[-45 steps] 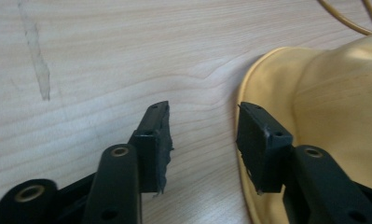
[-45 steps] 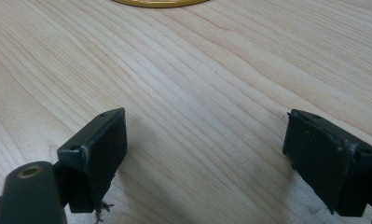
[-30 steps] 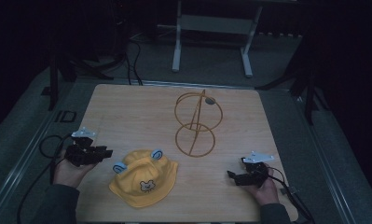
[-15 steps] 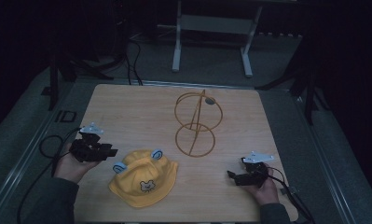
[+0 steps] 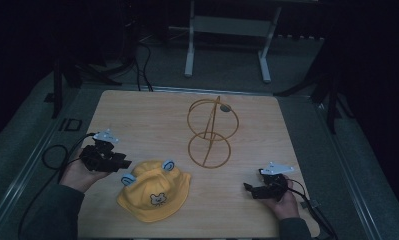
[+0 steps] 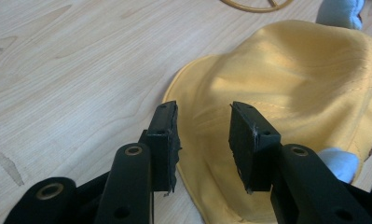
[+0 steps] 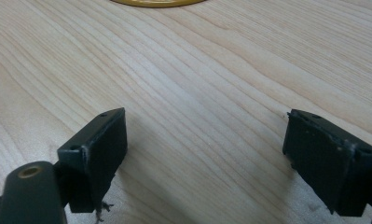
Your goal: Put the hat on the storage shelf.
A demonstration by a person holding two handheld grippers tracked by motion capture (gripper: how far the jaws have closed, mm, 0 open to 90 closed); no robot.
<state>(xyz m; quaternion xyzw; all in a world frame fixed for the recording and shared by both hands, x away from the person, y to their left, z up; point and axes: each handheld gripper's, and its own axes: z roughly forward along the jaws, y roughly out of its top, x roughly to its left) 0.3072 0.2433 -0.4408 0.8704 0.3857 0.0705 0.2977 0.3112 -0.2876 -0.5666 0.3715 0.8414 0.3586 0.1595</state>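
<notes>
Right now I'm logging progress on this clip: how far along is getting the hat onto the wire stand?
Nothing looks done: the yellow hat lies flat on the table, apart from the wire stand. In hand: the left gripper, jaws open, is over the hat's brim. The right gripper rests open over bare wood. Gripping, lifting and placing are all left.

Your left gripper [image 6: 202,140] view: hat [image 6: 286,93] cut off at right and bottom edges; blue ear [image 6: 340,9] clipped at top; wire stand [image 6: 256,4] shows as thin arc at top edge. Your right gripper [image 7: 204,154] view: stand base [image 7: 155,2] cut by top edge. High view: bear print on hat [image 5: 158,199] too small to read; room beyond table [image 5: 137,115] too dark to make out.
</notes>
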